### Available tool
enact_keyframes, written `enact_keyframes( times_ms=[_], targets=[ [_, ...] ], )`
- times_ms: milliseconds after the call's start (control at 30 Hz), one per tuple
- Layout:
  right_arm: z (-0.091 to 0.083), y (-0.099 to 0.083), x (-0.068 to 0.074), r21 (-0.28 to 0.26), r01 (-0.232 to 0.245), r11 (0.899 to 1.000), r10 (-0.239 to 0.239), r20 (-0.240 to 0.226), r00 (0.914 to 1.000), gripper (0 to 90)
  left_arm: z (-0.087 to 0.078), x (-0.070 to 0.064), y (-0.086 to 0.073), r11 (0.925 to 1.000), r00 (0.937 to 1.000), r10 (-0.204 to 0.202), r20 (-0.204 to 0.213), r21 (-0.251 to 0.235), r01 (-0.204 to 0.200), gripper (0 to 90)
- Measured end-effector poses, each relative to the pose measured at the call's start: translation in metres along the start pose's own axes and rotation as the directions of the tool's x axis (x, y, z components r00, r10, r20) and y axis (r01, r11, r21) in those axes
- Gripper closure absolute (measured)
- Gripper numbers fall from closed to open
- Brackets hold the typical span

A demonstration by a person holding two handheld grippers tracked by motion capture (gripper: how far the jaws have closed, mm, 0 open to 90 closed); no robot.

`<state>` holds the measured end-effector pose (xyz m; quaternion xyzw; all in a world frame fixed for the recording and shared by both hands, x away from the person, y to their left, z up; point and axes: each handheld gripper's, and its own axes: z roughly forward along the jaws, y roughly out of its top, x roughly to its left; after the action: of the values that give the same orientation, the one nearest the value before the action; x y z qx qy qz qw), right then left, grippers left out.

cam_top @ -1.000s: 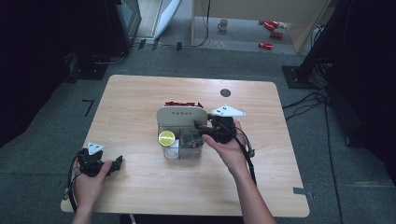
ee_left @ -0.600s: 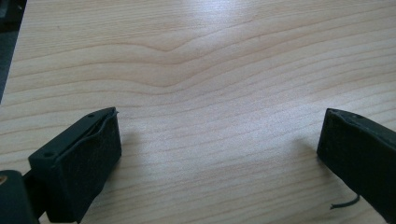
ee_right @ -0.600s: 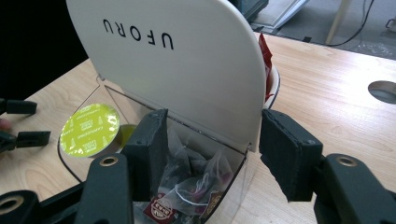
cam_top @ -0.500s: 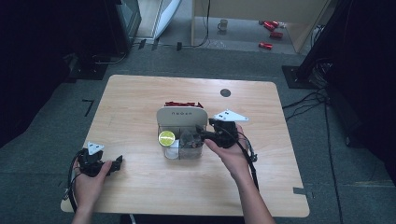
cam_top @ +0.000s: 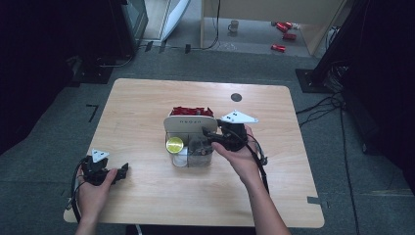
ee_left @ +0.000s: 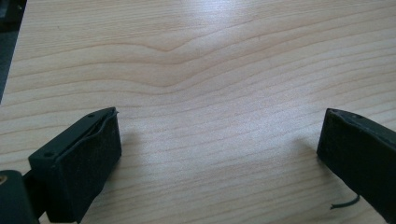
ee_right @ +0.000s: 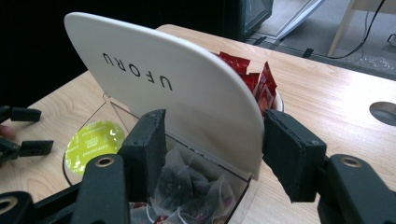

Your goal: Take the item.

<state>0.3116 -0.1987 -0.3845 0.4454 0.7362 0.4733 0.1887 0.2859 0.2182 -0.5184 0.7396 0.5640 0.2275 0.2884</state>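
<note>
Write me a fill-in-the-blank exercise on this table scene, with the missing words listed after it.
1. The lid of the clear organizer box stands raised and bears the letters ____.
2. The round capsule in the box has a ____ top.
3. The packets behind the lid are ____.
4. The left claw rests over bare wood with its jaws ____.

Missing words: UFORU; green; red; open

"UFORU" in dark capitals on the white lid point(ee_right: 163, 88) standing up over the clear box, small white print on the green capsule point(ee_right: 93, 142) left of it too fine to read, red packets' point(ee_right: 252, 79) print unreadable
</note>
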Motion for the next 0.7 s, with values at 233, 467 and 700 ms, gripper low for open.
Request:
enact_keyframes(
  times_ms=[233, 467, 700],
  targets=[
    [-0.007, -0.009, 0.006, 0.001, -0.018, 1.000, 0.018, -0.010, 0.9998, 40.1, 0.000, 0.000, 0.000, 1.0000, 1.0000, -0.001, 0.001, 0.000, 0.001, 0.1],
    [-0.012, -0.020, 0.012, -0.003, 0.002, 1.000, -0.002, 0.009, 1.0000, 38.1, 0.000, 0.000, 0.000, 1.0000, 1.0000, 0.001, 0.000, 0.001, -0.001, 0.1],
    [-0.013, -0.041, 0.011, 0.020, -0.011, 1.000, 0.011, -0.002, 0.9999, 37.7, 0.000, 0.000, 0.000, 1.0000, 1.0000, 0.000, 0.001, 0.001, 0.000, 0.1]
  ],
)
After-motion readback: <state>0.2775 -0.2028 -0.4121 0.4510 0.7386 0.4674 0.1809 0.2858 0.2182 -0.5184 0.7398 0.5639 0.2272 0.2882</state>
